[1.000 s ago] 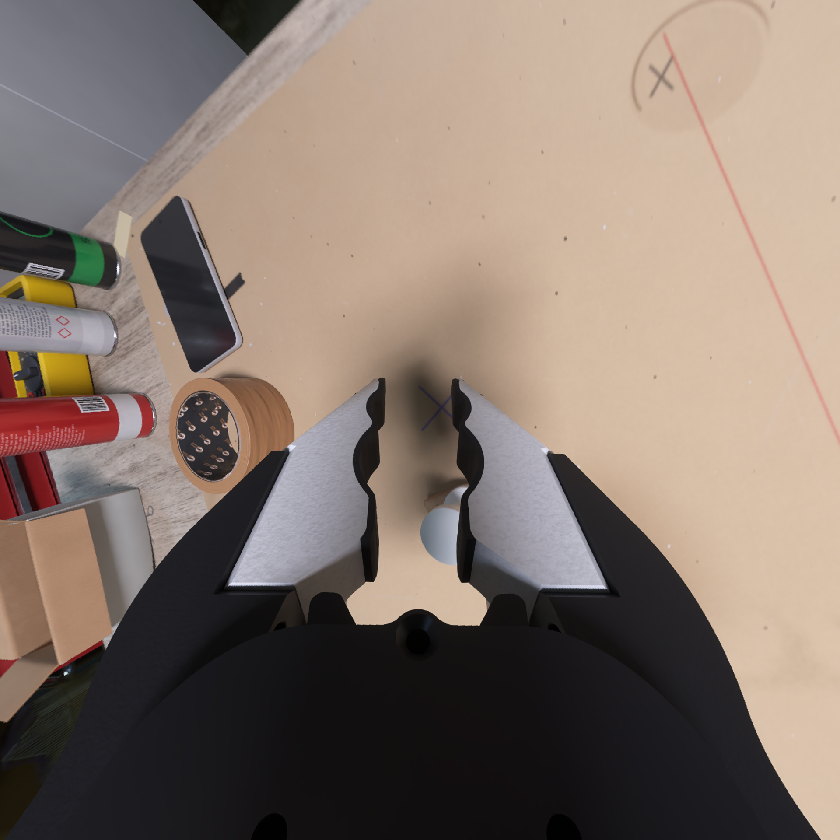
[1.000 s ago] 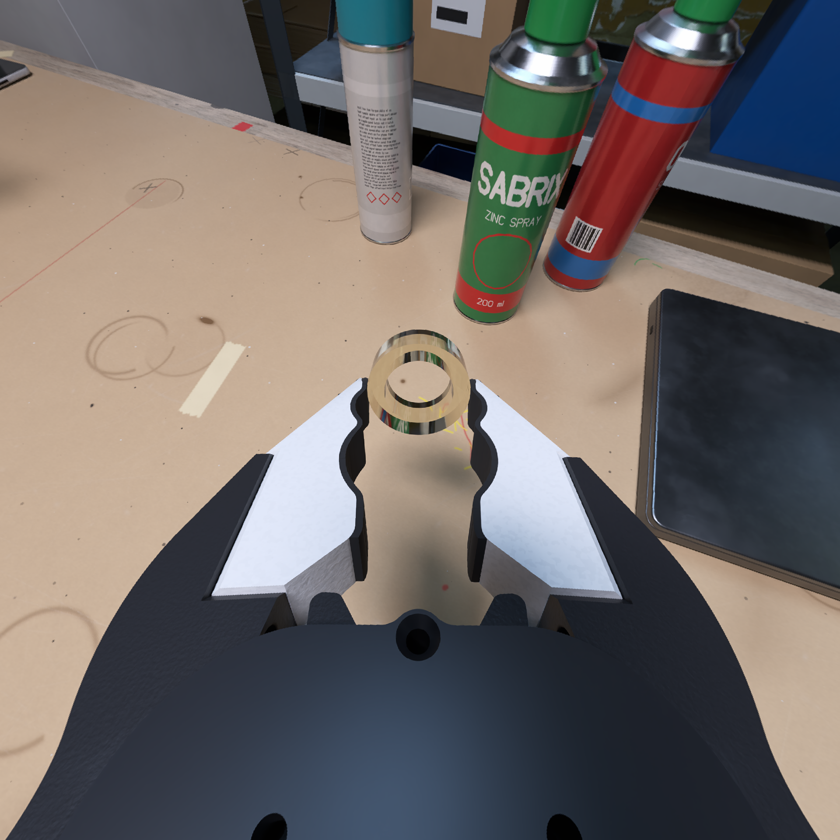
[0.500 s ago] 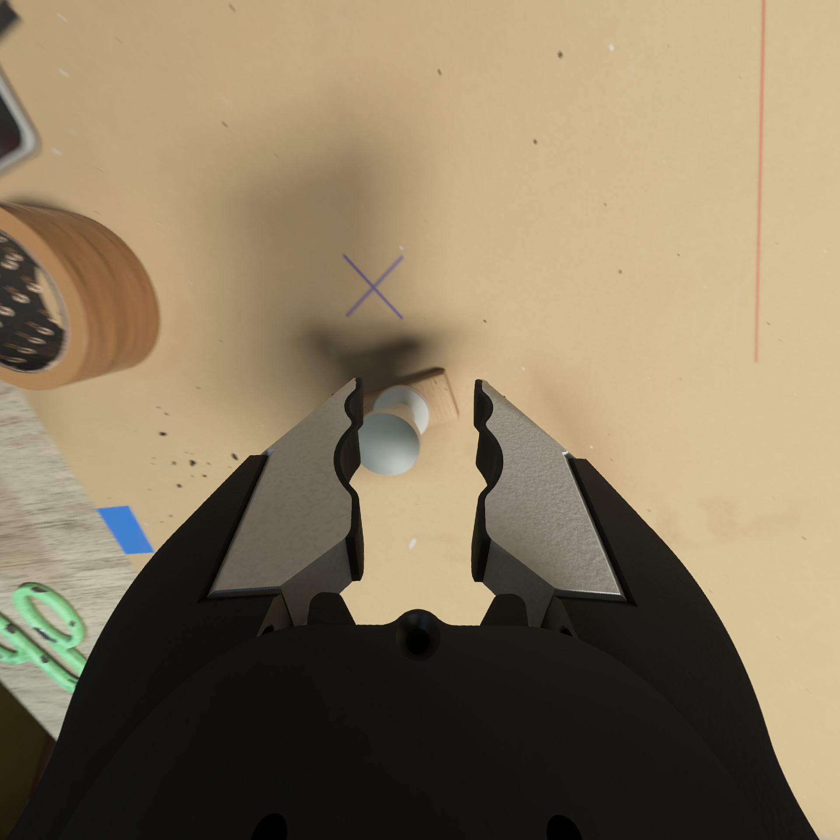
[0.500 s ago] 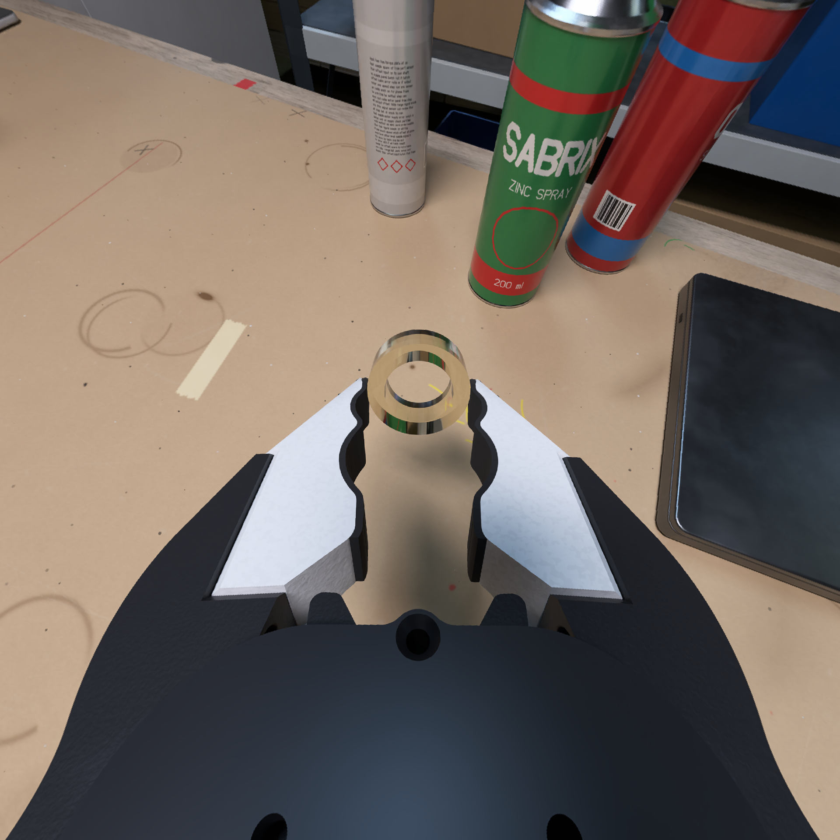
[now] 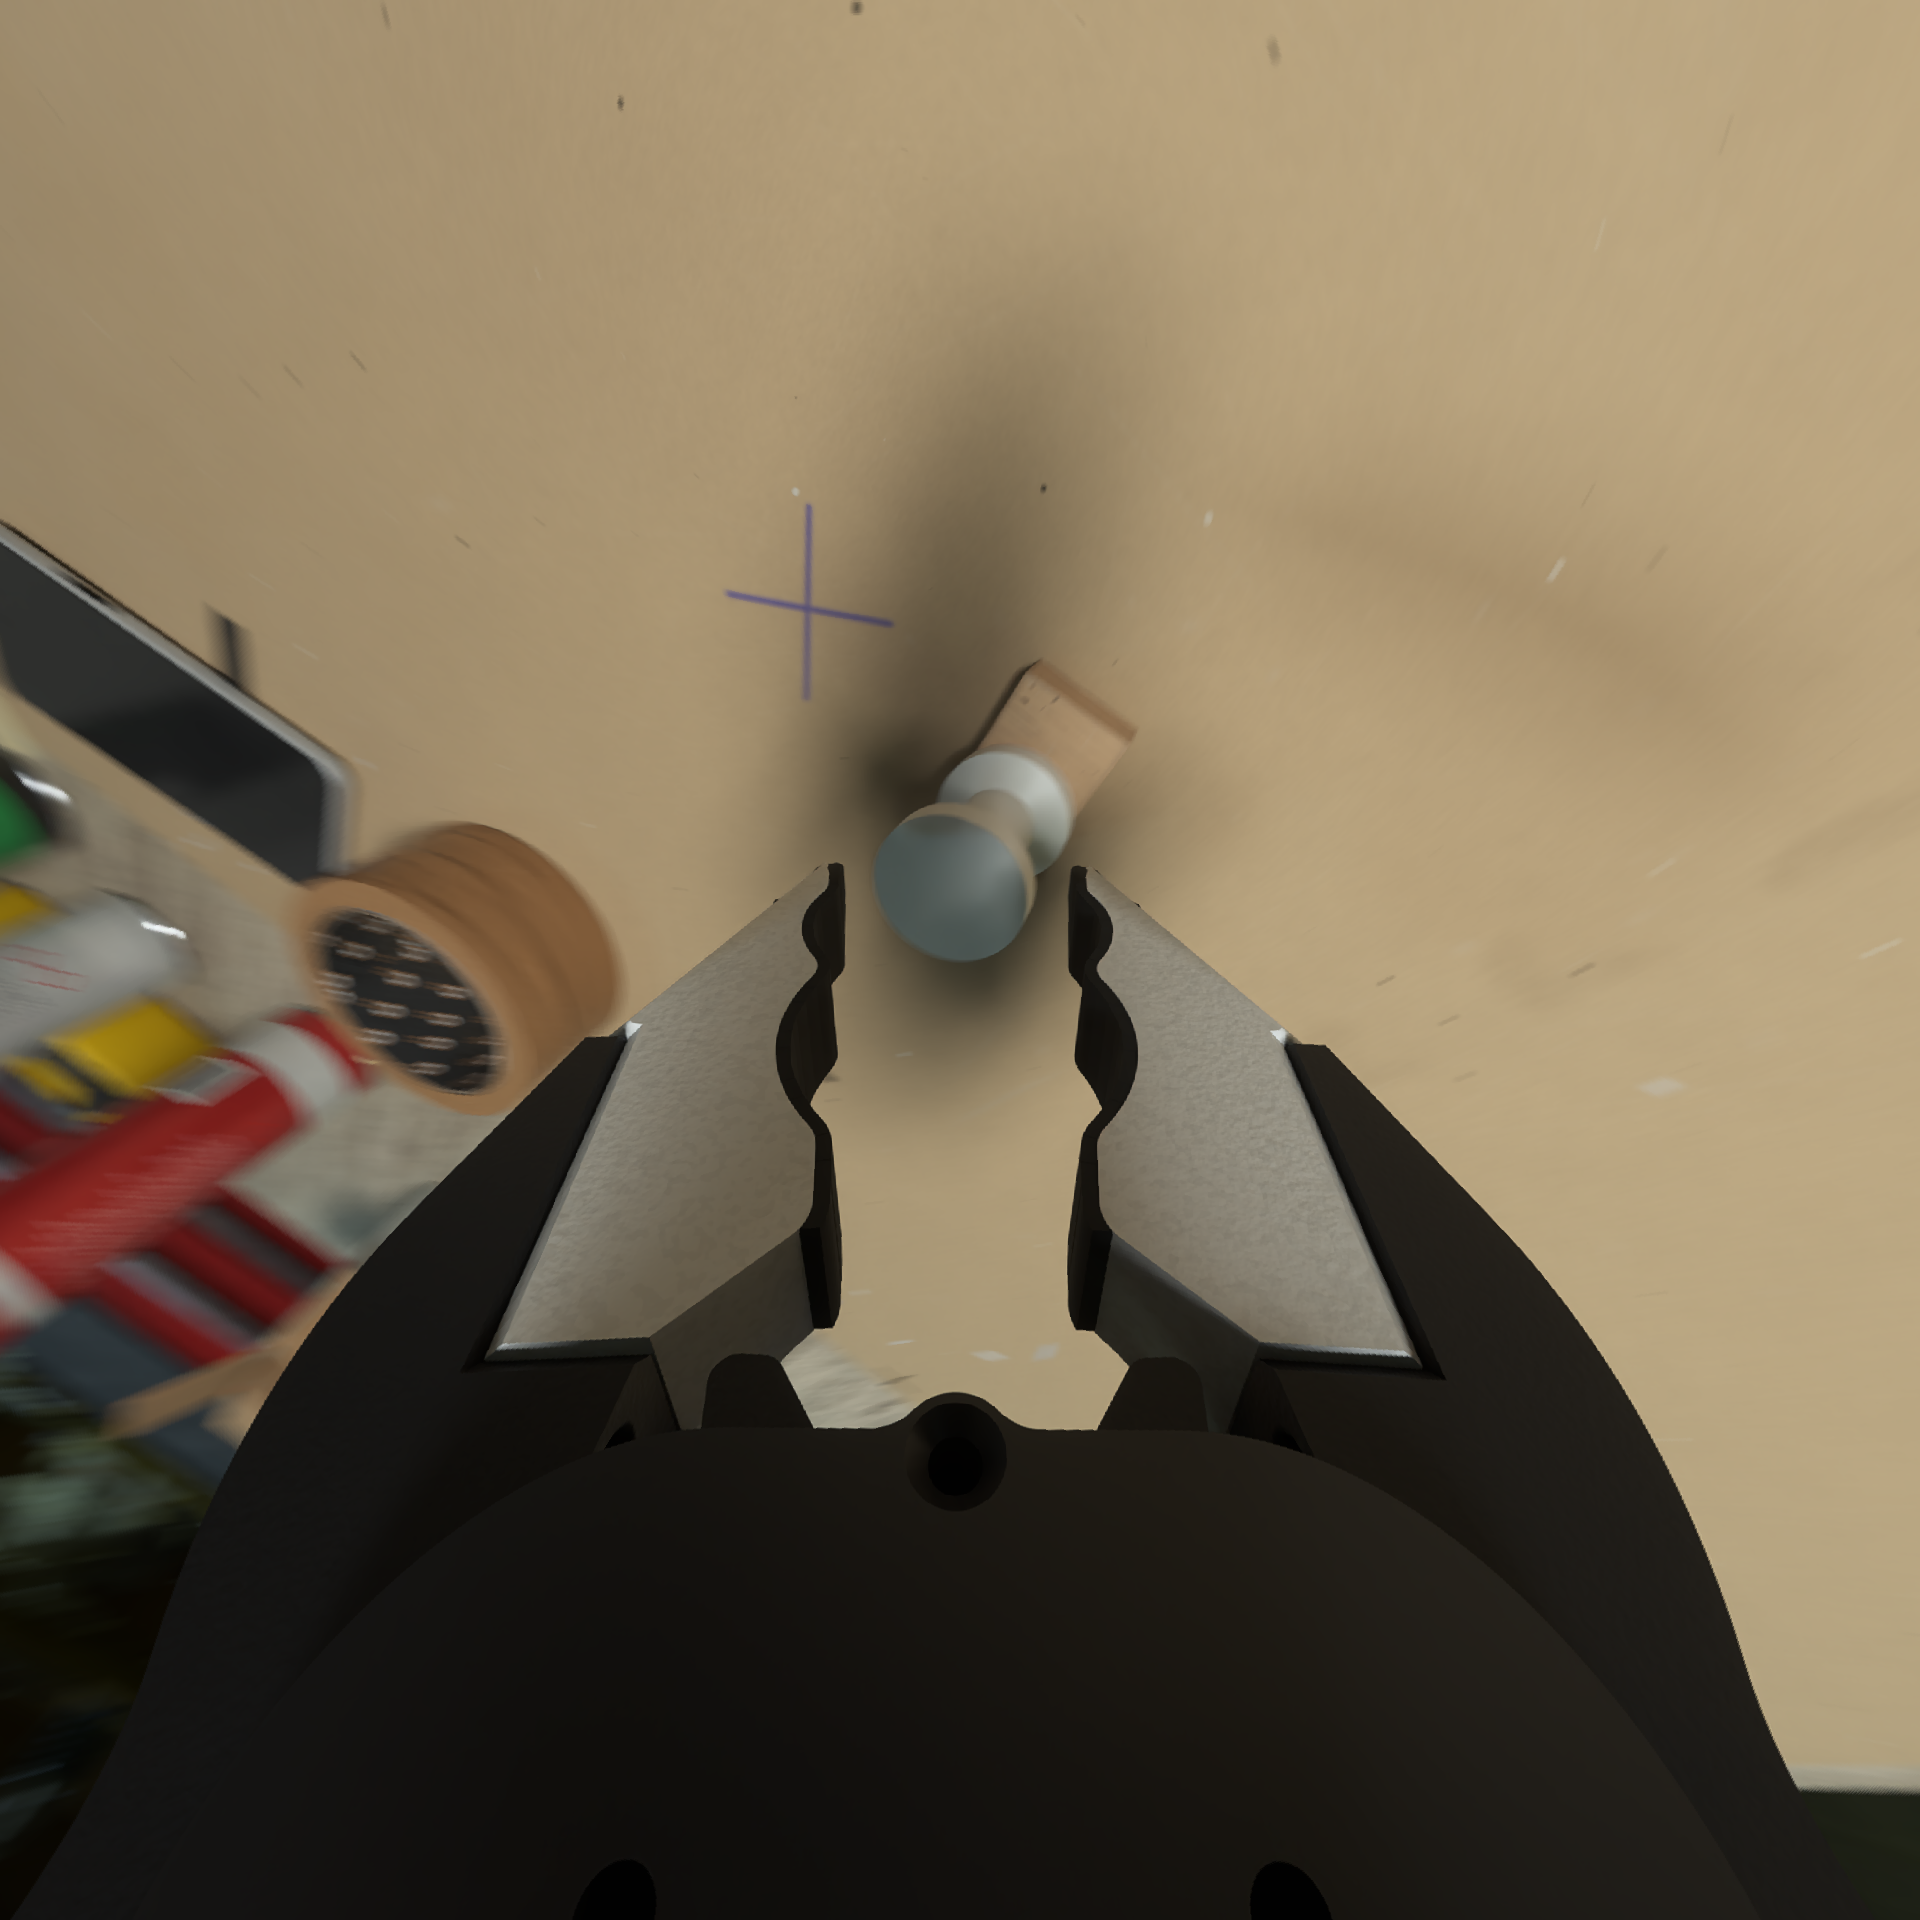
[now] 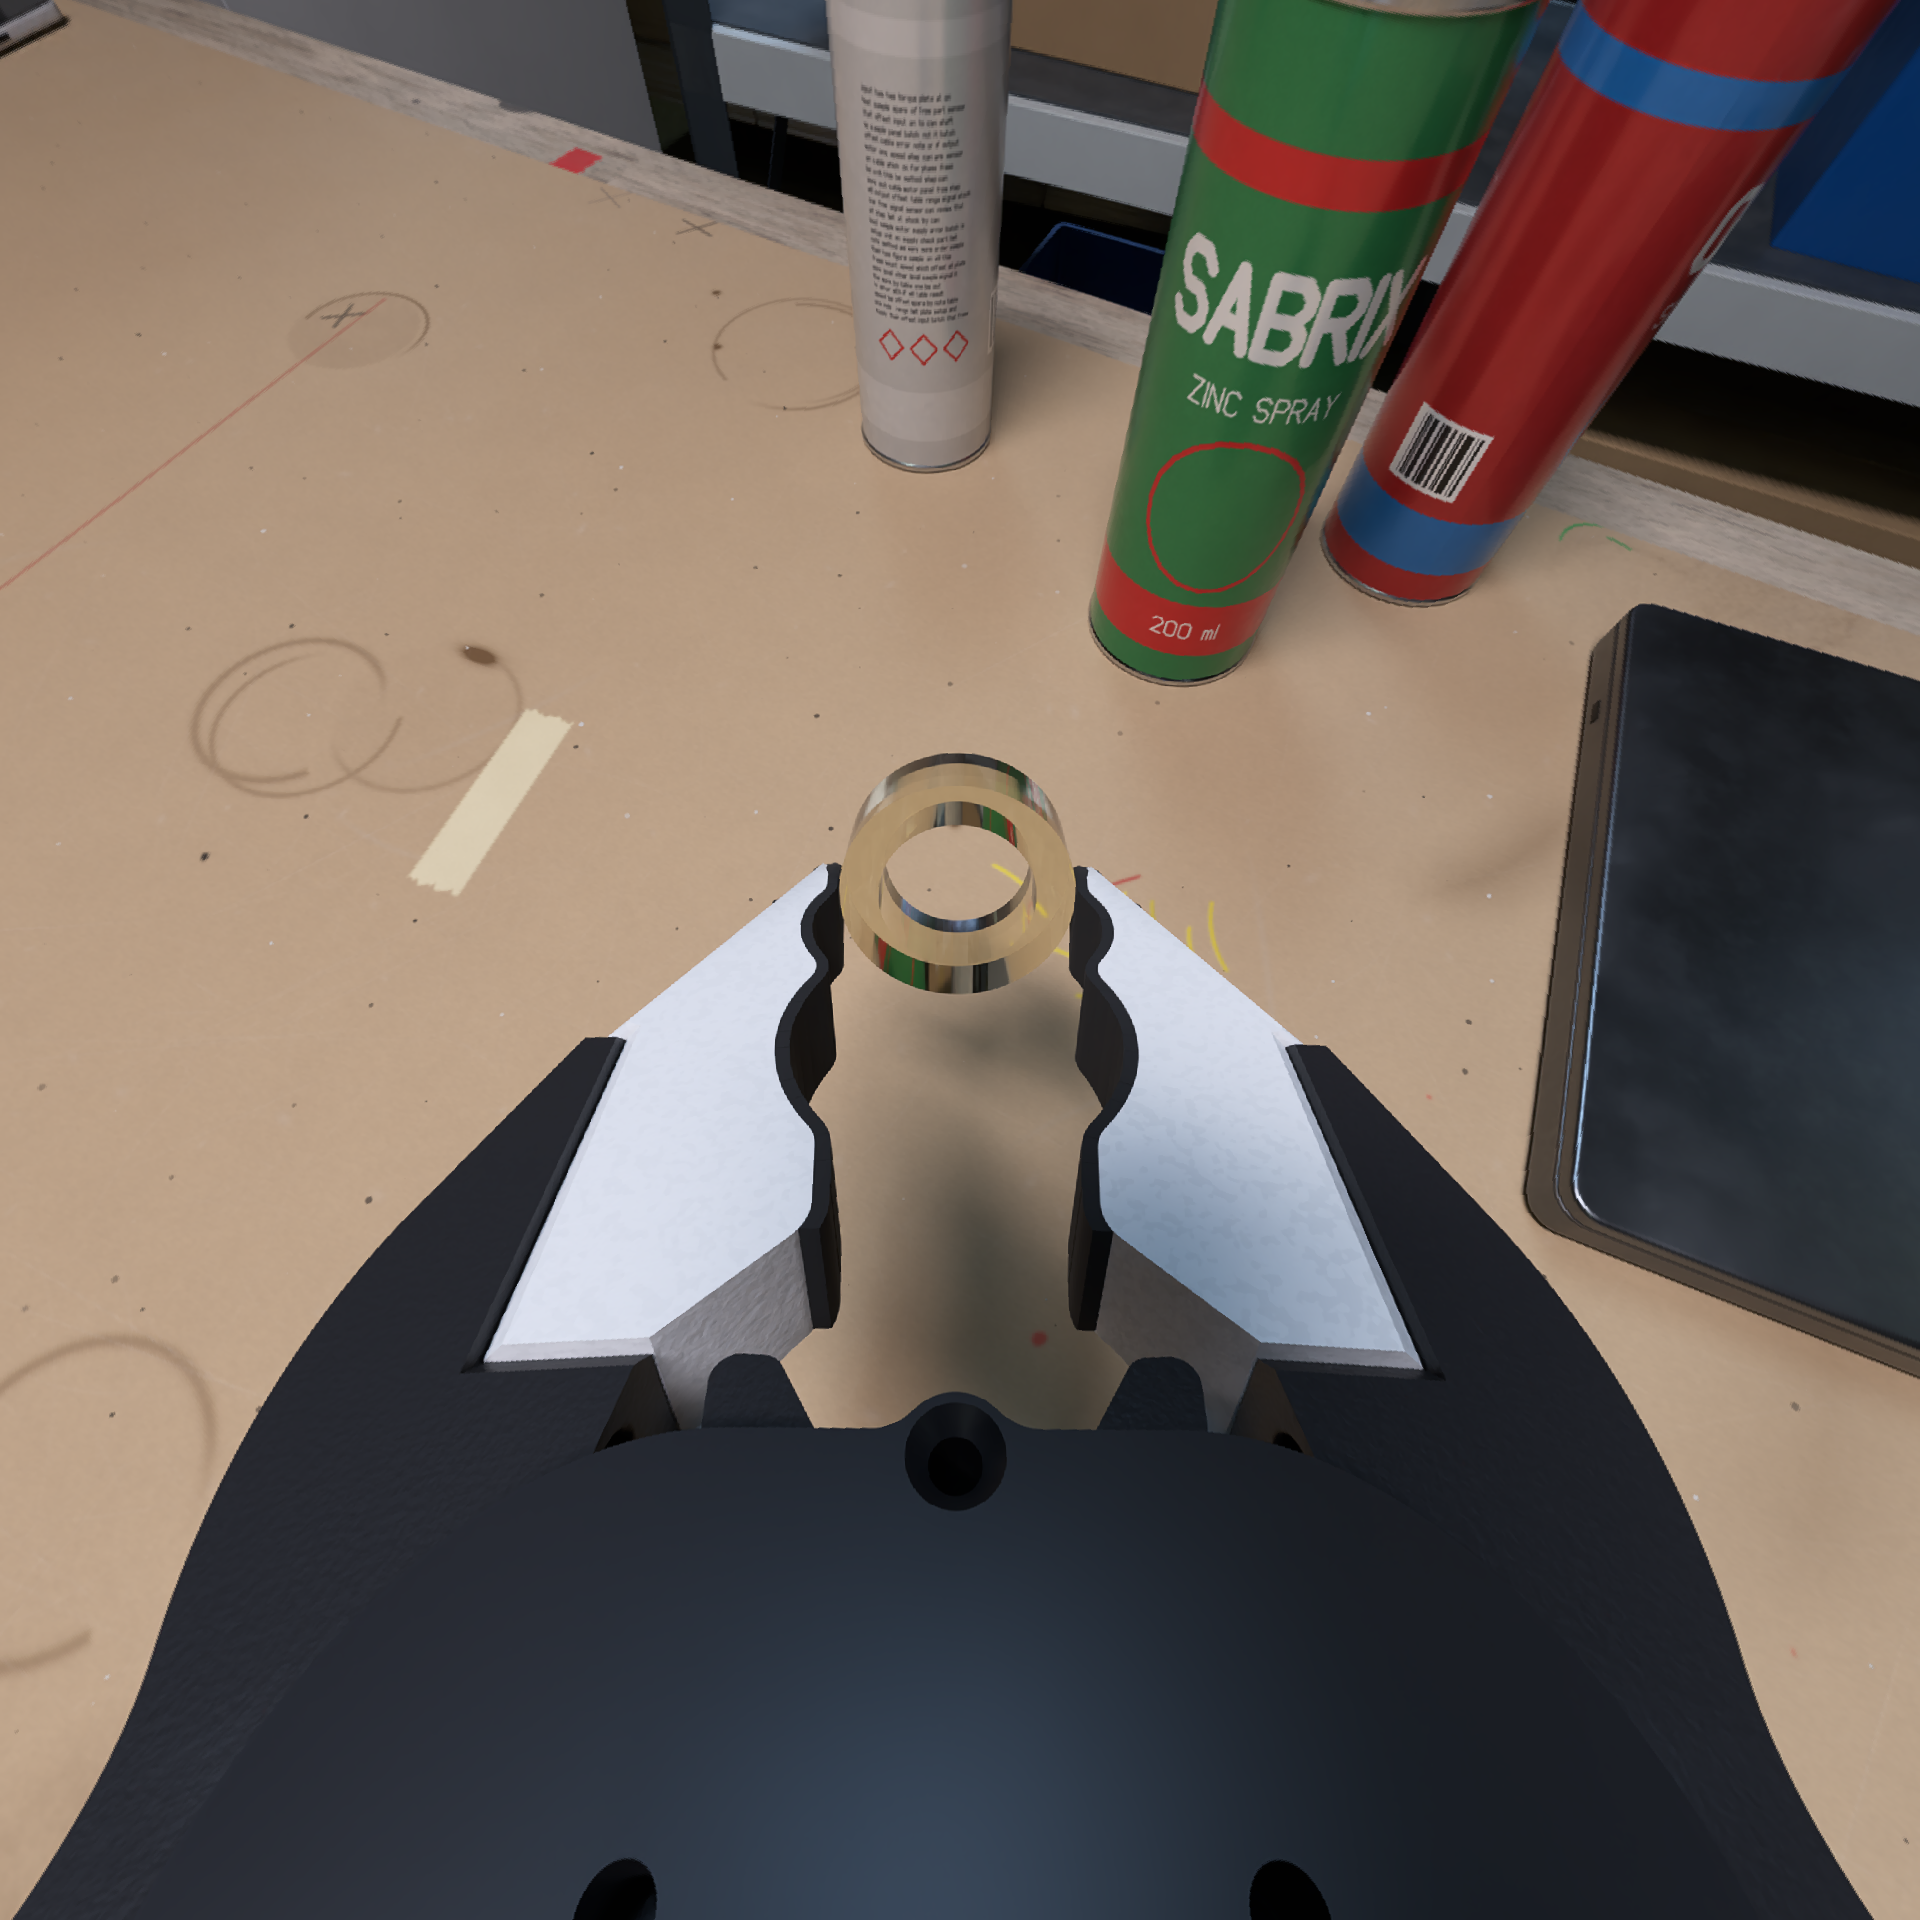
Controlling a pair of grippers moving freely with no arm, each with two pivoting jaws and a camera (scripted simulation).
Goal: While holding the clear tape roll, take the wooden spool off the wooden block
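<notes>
In the left wrist view, the spool point(image 5: 961, 875), with pale grey flanges and a wooden waist, stands on the small wooden block point(image 5: 1070, 730) on the tan board. My left gripper point(image 5: 956, 883) is open and looks down on it, its fingertips on either side of the spool's top flange and apart from it. In the right wrist view, my right gripper point(image 6: 956, 883) is shut on the clear tape roll point(image 6: 956, 875) and holds it above the board, its hole facing the camera.
Left view: a brown tape roll point(image 5: 457, 966), a dark phone point(image 5: 156, 717) and lying spray cans point(image 5: 135, 1164) at the left. Right view: a white can point(image 6: 920, 239), a green can point(image 6: 1257, 395) and a red can point(image 6: 1538, 343) stand ahead, and a dark tablet point(image 6: 1756, 966) lies at the right.
My left gripper has swung and turned over the spool, which now sits centred just ahead of its fingertips; the jaws opened wider. My right gripper moved slightly forward with the tape roll in it.
</notes>
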